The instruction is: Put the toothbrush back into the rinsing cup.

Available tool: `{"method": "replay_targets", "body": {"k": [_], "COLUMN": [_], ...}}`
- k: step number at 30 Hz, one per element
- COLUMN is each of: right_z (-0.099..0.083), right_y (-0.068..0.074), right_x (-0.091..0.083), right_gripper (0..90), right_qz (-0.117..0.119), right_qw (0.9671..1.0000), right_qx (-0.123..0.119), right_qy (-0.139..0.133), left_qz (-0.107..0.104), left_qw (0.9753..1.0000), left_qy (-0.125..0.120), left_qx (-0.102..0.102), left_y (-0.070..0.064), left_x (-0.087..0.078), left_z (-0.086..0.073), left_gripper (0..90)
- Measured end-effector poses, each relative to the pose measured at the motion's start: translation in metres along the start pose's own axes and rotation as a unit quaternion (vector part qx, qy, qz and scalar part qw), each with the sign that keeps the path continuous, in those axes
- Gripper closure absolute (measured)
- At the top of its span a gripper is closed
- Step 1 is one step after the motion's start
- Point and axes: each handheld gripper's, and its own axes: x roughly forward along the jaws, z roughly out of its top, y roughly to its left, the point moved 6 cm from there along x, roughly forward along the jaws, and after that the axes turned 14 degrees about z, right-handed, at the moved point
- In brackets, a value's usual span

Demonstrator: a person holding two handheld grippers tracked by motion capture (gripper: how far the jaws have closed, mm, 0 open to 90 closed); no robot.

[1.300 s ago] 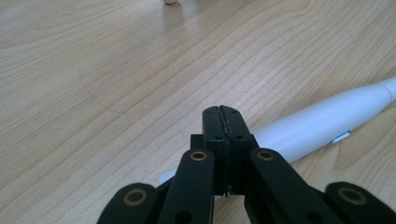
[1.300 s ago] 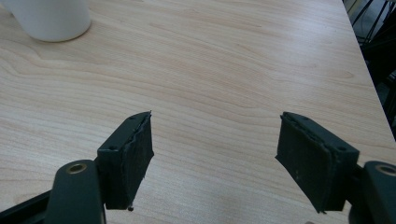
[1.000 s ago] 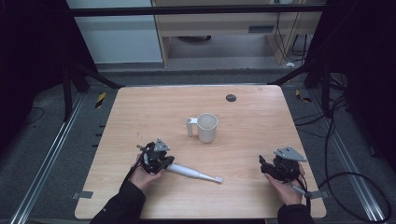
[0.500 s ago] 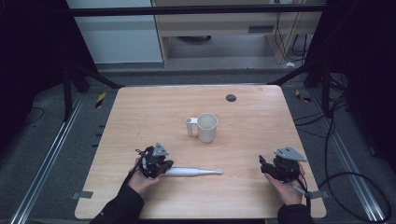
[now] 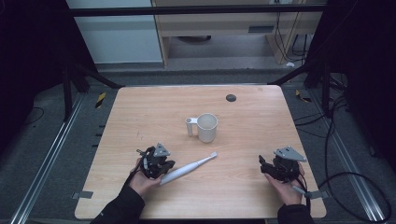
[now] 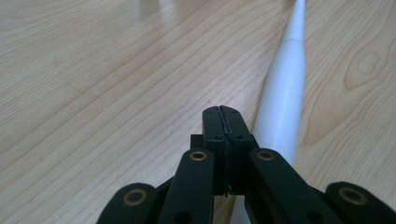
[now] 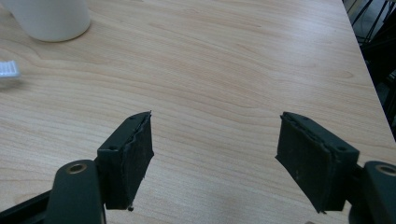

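Observation:
A white electric toothbrush (image 5: 189, 169) lies on the wooden table (image 5: 154, 116), its brush head pointing up and to the right toward a white mug (image 5: 207, 127). My left gripper (image 5: 164, 168) sits at the handle end of the toothbrush. In the left gripper view its jaws are pressed together with nothing between them (image 6: 223, 116), and the toothbrush (image 6: 282, 93) runs alongside on their right. My right gripper (image 5: 264, 166) rests near the table's front right, open and empty (image 7: 215, 158). It faces the mug (image 7: 51, 18), with the brush head (image 7: 8, 69) at its far left.
A small black round spot (image 5: 230, 97) sits near the table's far edge. Bare wood lies between the two grippers and behind the mug. Metal rails and cables run along the floor on both sides of the table.
The toothbrush has swung counter-clockwise about its handle end at my left gripper: it pointed down-right, then right, and its head now points up-right. The right gripper has stayed still.

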Motion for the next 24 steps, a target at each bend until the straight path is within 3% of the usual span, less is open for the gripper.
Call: {"method": "replay_targets", "body": {"k": [7,13,18,24], "right_z": [0.0,0.0,0.0,0.0], "right_y": [0.0,-0.001,-0.002,-0.004], "right_x": [0.0,0.0,-0.001,-0.001], "right_gripper": [26.7,26.8,26.7,26.7], "right_qz": [0.0,0.0,0.0,-0.002], "right_qw": [1.0,1.0,1.0,1.0], "right_qx": [0.001,0.002,0.005,0.006], "right_qy": [0.0,-0.001,-0.001,-0.002], "left_qz": [-0.002,-0.002,-0.012,-0.023], "left_qw": [1.0,0.9998,0.9989,0.9979], "left_qy": [-0.003,-0.022,-0.045,-0.054], "left_qx": [0.006,-0.003,0.008,0.028], "left_y": [-0.01,-0.005,-0.004,-0.004], "left_x": [0.008,0.0,-0.012,-0.02], "left_z": [0.011,0.019,0.03,0.044], "left_gripper": [89.9,89.8,86.6,78.3]}}
